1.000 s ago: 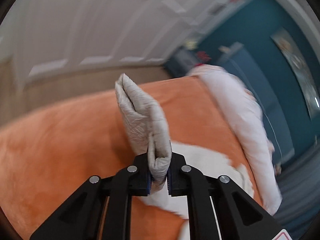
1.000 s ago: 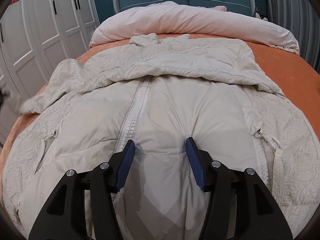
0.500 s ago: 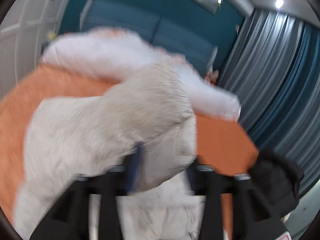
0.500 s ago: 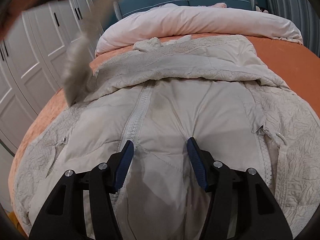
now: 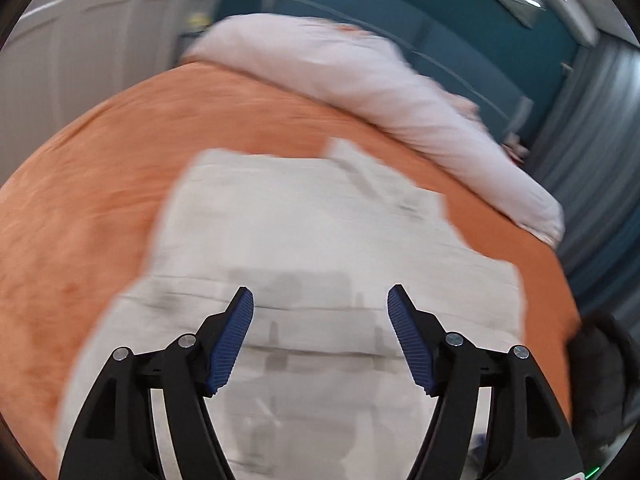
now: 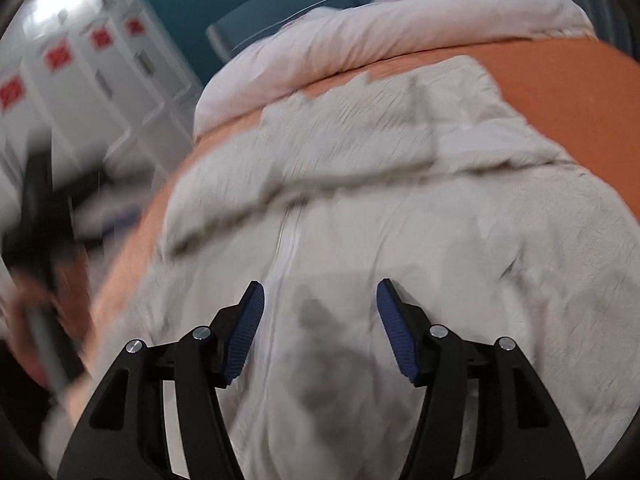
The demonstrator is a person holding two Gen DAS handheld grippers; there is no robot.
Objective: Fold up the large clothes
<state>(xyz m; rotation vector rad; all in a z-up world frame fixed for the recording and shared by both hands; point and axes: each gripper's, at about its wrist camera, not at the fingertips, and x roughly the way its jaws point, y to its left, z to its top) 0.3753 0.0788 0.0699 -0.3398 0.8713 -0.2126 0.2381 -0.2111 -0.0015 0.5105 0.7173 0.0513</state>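
Note:
A large cream padded coat [image 5: 304, 240] lies spread on the orange bed cover [image 5: 92, 184]. My left gripper [image 5: 320, 312] is open and empty, hovering just above the coat's folded-in sleeve side. In the right wrist view the coat [image 6: 400, 208] lies front up with its white zipper [image 6: 286, 248] running down the middle. My right gripper [image 6: 320, 304] is open and empty above the coat's lower front, just right of the zipper. Both views are motion-blurred.
A pale pink duvet [image 5: 360, 80] lies bunched along the head of the bed by the teal headboard [image 5: 400, 12]. White wardrobe doors [image 6: 80, 80] stand to the left, grey curtains [image 5: 592, 152] to the right. A dark blurred shape [image 6: 40, 248] shows at the left edge of the right wrist view.
My left gripper let go of the coat sleeve it held, swung it over onto the coat body, and now stands open. My right gripper stayed open and tilted, its view shifting.

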